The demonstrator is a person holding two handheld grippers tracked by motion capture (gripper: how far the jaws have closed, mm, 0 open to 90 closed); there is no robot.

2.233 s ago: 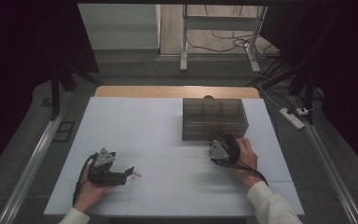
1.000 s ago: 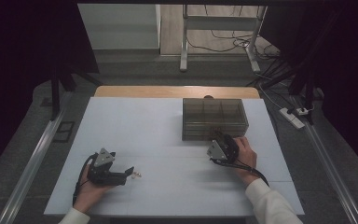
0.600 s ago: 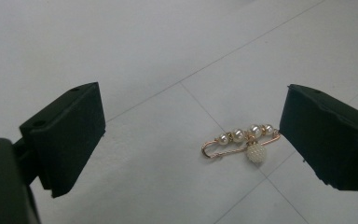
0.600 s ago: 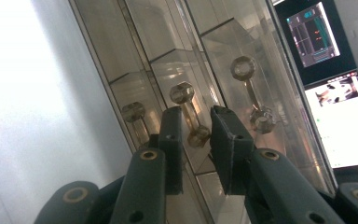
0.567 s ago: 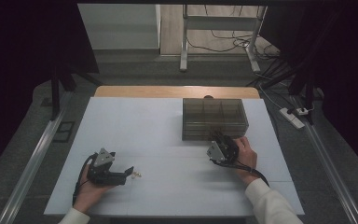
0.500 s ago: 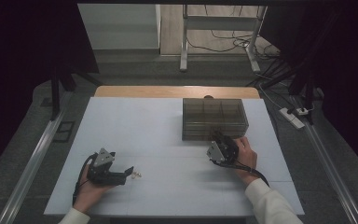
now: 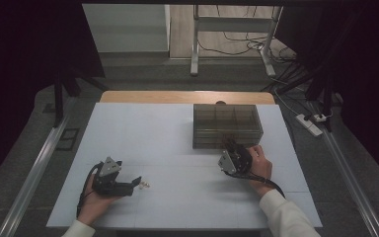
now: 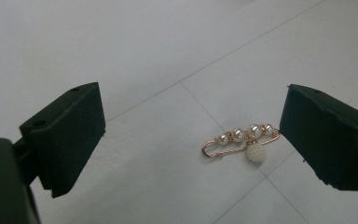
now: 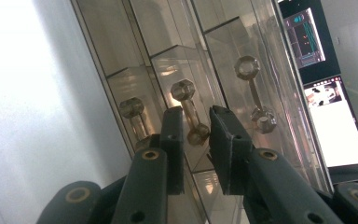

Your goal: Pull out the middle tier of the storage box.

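A gold safety-pin brooch with pearls (image 8: 242, 142) lies flat on the white table, a small speck (image 7: 144, 185) in the high view. My left gripper (image 8: 193, 130) rests low at the front left (image 7: 138, 182), open wide, with the brooch between its jaws near the right one. A clear drawer box (image 7: 227, 126) stands at the back right. My right gripper (image 9: 196, 126) points at its front (image 7: 231, 146). Its jaws have just been closing and now press on the faceted knob (image 9: 198, 134) of the middle drawer handle.
Two more handles with faceted knobs (image 9: 247, 67) sit on the neighbouring drawers of the box (image 9: 168, 46). A wooden strip (image 7: 187, 97) runs along the table's far edge. Metal rails flank the table, and a power strip (image 7: 310, 123) lies on the floor at the right.
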